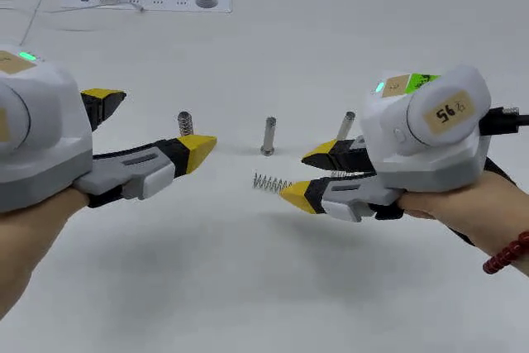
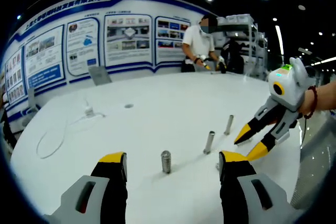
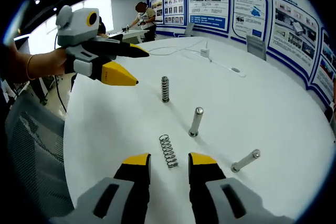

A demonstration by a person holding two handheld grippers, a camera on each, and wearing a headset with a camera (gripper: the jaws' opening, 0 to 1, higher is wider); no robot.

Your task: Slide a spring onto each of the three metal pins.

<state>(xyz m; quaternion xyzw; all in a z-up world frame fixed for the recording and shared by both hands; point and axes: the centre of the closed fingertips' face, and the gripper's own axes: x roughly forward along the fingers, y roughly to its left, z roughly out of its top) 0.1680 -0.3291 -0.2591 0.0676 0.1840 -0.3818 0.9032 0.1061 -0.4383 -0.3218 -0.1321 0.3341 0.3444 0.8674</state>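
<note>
though open — left tongs (image 2: pixel 172 159), right tongs (image 3: pixel 169 159) empty

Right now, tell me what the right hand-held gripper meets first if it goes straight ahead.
Most likely the loose spring lying on the table, just ahead of the right hand-held gripper and in line with its open jaws.

White power strip (image 1: pixel 157 2) on white table (image 1: pixel 264 287)
</note>
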